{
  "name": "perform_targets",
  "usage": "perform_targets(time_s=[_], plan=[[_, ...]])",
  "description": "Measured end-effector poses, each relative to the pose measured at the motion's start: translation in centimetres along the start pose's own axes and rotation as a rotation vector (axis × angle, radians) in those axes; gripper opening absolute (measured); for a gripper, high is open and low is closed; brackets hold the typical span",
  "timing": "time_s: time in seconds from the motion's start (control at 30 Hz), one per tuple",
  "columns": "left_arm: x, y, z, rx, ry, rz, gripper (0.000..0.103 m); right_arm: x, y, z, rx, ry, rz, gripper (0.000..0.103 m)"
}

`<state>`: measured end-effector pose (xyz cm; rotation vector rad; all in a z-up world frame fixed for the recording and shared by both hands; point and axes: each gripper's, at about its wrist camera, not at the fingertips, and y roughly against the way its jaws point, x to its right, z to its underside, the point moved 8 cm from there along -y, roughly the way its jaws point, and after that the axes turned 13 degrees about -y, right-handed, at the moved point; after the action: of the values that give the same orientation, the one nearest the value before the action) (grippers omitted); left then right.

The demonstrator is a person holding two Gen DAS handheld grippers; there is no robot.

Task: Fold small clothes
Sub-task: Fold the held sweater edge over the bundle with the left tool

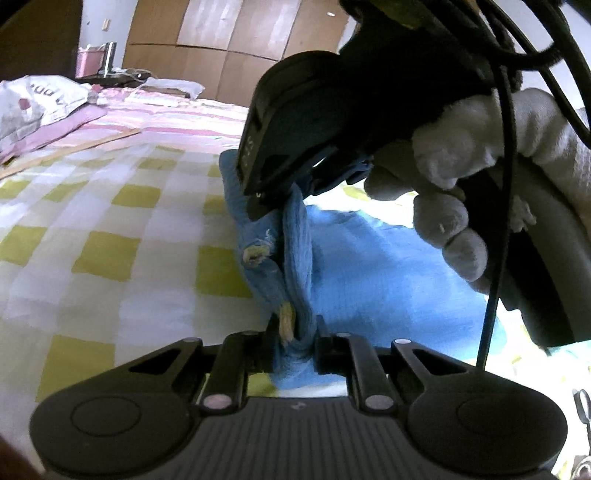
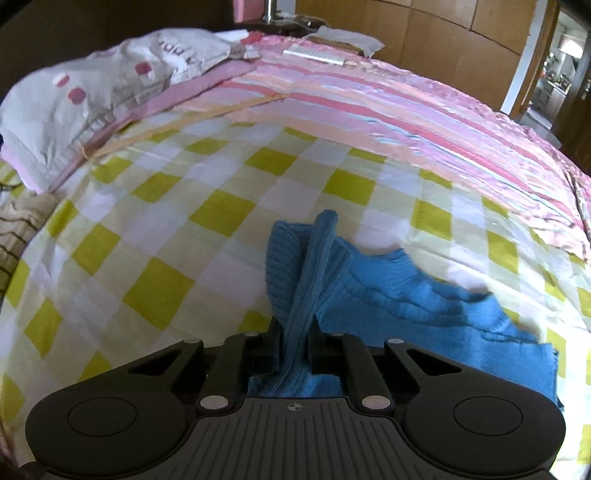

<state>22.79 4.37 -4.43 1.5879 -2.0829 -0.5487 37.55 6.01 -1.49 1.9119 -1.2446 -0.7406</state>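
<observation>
Blue knit garment (image 2: 369, 295) lies on the bed's yellow-and-white checked sheet (image 2: 147, 240), partly lifted, with a ribbed edge drawn up into both hand-held grippers.

Right wrist view: right hand-held gripper (image 2: 294, 347) pinches a ribbed fold of the garment between its closed-in jaws. The rest of the cloth trails away to the right over the sheet. This view alone shows the far side of the bed: a pink striped cover (image 2: 406, 122), a grey pillow with pink spots (image 2: 110, 92) at the far left corner, a wooden wardrobe (image 2: 443, 33), and a doorway (image 2: 554, 66) at far right.

Left wrist view: left hand-held gripper (image 1: 293, 345) pinches a bunched strip of the same garment (image 1: 295, 240), pulled up fairly taut toward the other tool. Two small pale yellowish bits (image 1: 255, 254) show on the cloth, possibly a trim or label; too blurred to tell. Only this view shows the right hand-held gripper (image 1: 295, 184) from outside, gripping the upper end of the strip, and the white-gloved hand (image 1: 461, 192) that holds it. That tool, the glove and black cables (image 1: 498, 184) block most of the right half of the picture and hide the bed beyond. Flat blue cloth shows beneath them.
</observation>
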Motion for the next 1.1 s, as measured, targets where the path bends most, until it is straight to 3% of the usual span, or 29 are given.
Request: perform_targets(time_s=[0.63, 1.1], plan=[[8.6, -1.9, -5.4, 0.013, -0.136, 0.071, 0.02, 11.5, 4.9, -0.5, 0.087, -0.195, -0.056, 0.01], [14.9, -4.8, -7.0, -0.006, -0.226, 0.145, 0.02, 20.1, 5.9, 0.5, 0.117, -0.294, -0.074, 0.01]])
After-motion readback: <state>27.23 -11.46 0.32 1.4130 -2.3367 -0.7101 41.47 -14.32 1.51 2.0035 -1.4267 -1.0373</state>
